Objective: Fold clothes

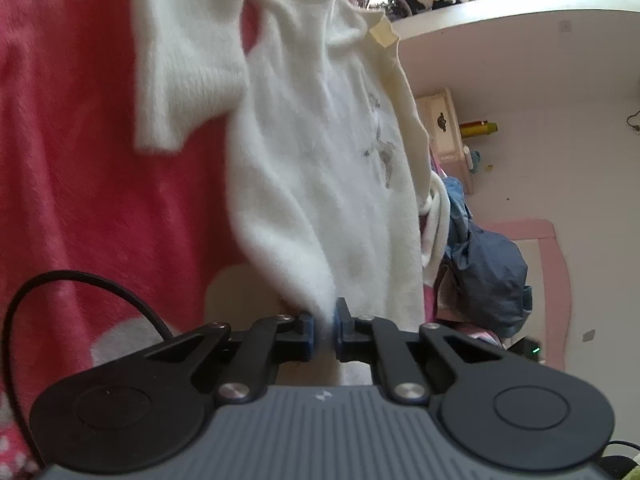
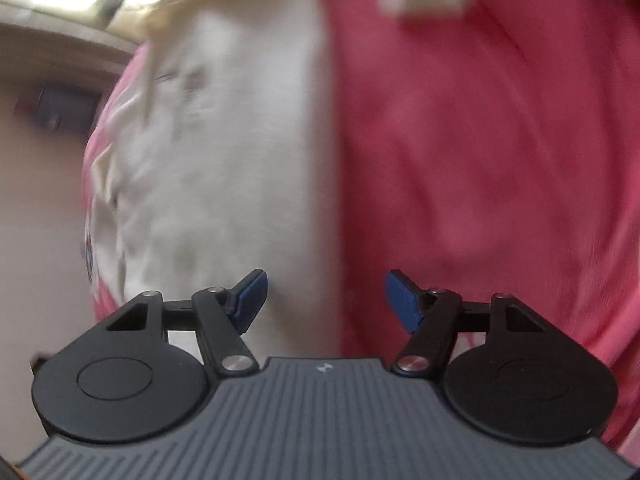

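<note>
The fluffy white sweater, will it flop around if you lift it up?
Probably very floppy: the white sweater already sags in soft folds from where the left gripper pinches its edge, and a sleeve lies loose on the pink blanket. It looks fuzzy, so likely light and grippy, not slippery. The right gripper is open.

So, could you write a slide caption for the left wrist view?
Left gripper pinches the fluffy white knitted sweater over the pink fleece blanket.

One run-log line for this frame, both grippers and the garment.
left hand-held gripper: shut on fuzzy white knit sweater | right hand-held gripper: open, empty | sweater on pink fleece blanket
</note>
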Motion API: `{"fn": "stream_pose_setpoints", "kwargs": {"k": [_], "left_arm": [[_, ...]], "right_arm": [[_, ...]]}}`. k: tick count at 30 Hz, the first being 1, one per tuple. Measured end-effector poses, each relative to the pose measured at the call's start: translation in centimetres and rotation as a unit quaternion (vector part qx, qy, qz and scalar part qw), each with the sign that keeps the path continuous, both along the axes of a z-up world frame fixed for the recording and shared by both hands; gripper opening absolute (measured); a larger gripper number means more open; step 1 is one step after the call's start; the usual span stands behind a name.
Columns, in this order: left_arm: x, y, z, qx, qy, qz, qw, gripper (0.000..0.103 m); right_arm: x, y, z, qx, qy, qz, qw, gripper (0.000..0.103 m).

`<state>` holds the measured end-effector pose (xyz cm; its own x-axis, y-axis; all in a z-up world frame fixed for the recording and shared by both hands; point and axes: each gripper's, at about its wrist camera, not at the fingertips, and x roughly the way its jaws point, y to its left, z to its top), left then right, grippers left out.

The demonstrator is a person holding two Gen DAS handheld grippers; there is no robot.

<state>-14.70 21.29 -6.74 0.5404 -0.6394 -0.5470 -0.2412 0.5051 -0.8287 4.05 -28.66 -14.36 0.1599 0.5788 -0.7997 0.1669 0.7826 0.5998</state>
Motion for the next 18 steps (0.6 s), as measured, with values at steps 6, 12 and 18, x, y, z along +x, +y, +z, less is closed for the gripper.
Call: {"fn": "stream_pose_setpoints", "kwargs": {"k": [6,12,18], "left_arm": [[-0.1,0.6,0.8,0.012,0.002,0.016,0.9998,0.009],[0.6,0.4,0.3,0.013,0.018,0.025,0.9995,0.009],[0.9,0.1,0.0,0.011,0.027,0.027,0.9992,0.010]], "right_arm": [[0.0,1.7,1.2,0.043,-0.038,0.034,0.998,0.017],[2.2,5.8,5.4,0.093,-0.113,0.082,0.986,0.021],[3.4,8.5,6.1,0.090,-0.139,0.136,0.977,0.050]]}}
